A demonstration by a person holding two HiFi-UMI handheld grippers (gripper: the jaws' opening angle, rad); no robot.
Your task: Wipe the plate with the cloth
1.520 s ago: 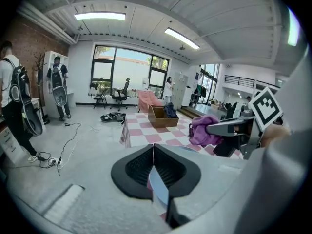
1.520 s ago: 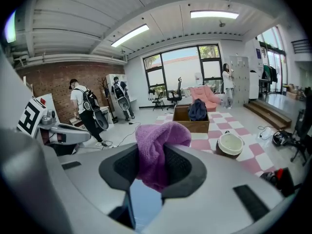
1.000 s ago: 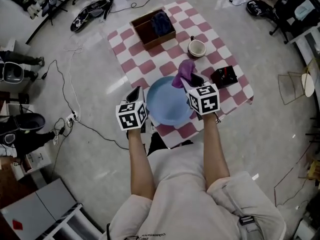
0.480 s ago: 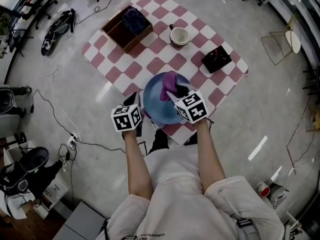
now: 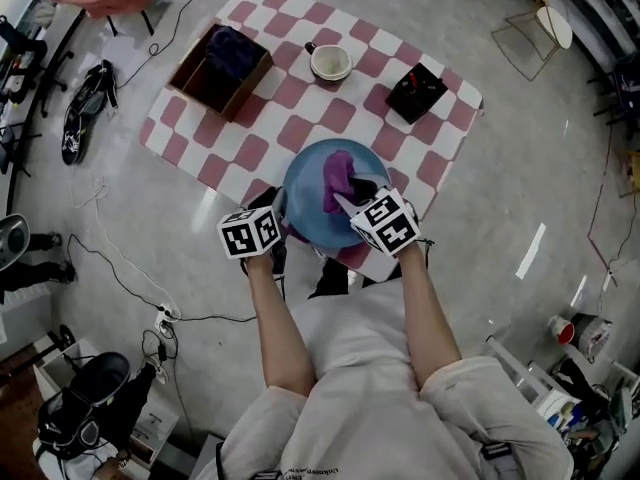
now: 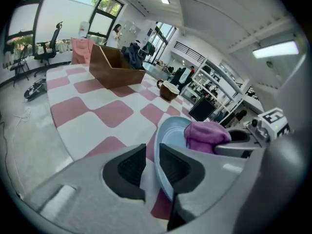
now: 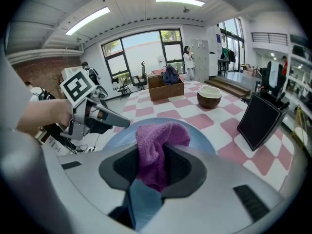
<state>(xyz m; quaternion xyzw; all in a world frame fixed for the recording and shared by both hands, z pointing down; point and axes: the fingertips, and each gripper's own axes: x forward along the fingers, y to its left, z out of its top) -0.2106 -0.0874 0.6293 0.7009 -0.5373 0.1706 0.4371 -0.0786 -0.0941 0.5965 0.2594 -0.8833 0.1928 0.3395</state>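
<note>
A light blue plate (image 5: 318, 208) is held up above the near edge of the pink-and-white checked cloth (image 5: 300, 98). My left gripper (image 5: 272, 208) is shut on the plate's left rim (image 6: 158, 150). A purple cloth (image 5: 338, 180) rests against the plate's face, and my right gripper (image 5: 348, 200) is shut on it. In the right gripper view the purple cloth (image 7: 155, 152) bunches between the jaws over the plate (image 7: 122, 135), with the left gripper (image 7: 119, 122) at the plate's left edge. In the left gripper view the purple cloth (image 6: 204, 134) lies over the plate.
On the checked cloth stand a brown box (image 5: 220, 68) with dark fabric inside, a white cup (image 5: 331, 63) and a black box (image 5: 416, 92). Cables (image 5: 170, 318) trail over the grey floor at left. A folding chair (image 5: 535, 30) stands at the far right.
The head view has shifted, so the table now sits higher and further left. The plate and both grippers stay together, and the purple cloth has moved slightly over the plate's face.
</note>
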